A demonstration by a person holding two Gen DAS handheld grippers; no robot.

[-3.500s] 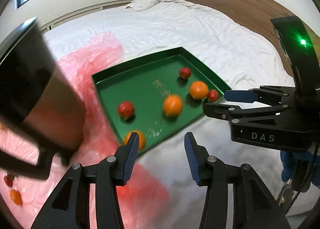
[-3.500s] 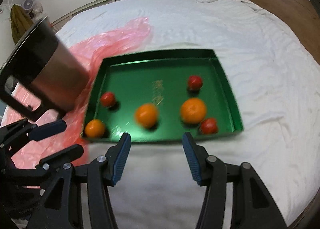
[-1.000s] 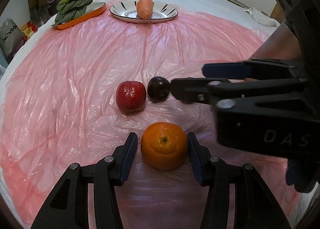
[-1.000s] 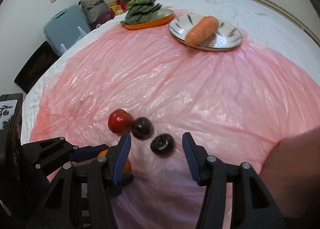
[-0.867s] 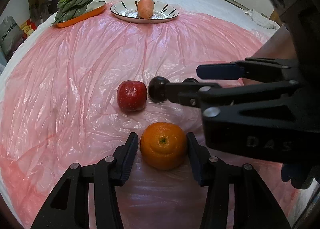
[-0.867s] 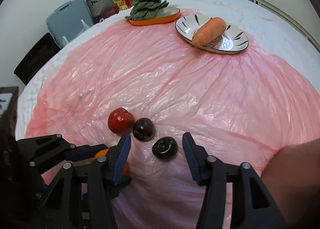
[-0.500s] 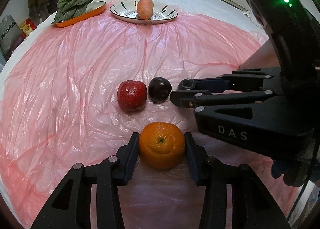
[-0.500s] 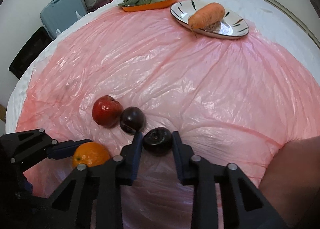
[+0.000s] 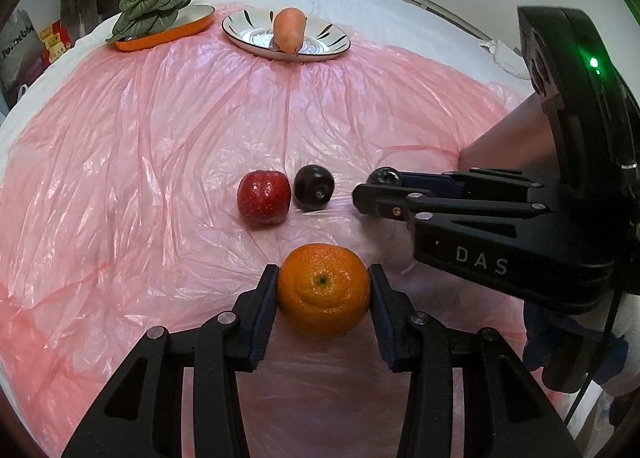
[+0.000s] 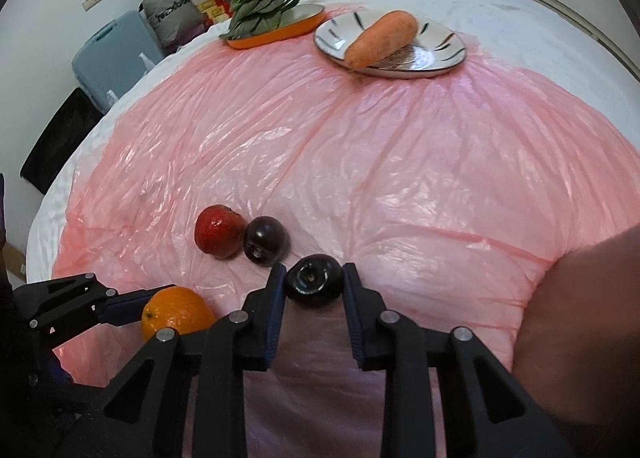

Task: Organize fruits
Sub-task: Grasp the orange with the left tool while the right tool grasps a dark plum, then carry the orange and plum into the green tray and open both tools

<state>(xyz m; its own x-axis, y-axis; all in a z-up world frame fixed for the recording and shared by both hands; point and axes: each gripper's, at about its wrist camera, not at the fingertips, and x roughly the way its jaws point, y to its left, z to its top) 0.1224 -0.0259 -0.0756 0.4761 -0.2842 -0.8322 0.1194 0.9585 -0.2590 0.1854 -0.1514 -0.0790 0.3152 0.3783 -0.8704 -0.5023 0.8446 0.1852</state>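
Observation:
An orange [image 9: 323, 288] sits on the pink plastic sheet [image 9: 160, 129], and my left gripper [image 9: 323, 290] is shut on it, both pads pressed to its sides. Beyond it lie a red apple [image 9: 264, 197] and a dark plum [image 9: 314, 187], side by side. My right gripper [image 10: 313, 285] is shut on a second dark plum [image 10: 314, 280]; in the left wrist view that gripper [image 9: 370, 187] reaches in from the right and hides most of its plum. The right wrist view also shows the red apple [image 10: 218, 231], the free plum [image 10: 265, 240] and the orange [image 10: 176, 312] in the left gripper [image 10: 132, 308].
At the far edge of the sheet a striped plate [image 9: 248, 33] carries a carrot [image 9: 289, 29], and an orange dish [image 9: 192, 23] holds leafy greens [image 9: 148, 5]. A person's forearm [image 10: 580, 298] crosses the right side. Bags and a blue case [image 10: 112, 53] stand beyond the bed.
My right gripper closed from wide open onto the near plum. My left gripper tightened slightly on the orange. Earlier still, both grippers faced a green tray of fruit.

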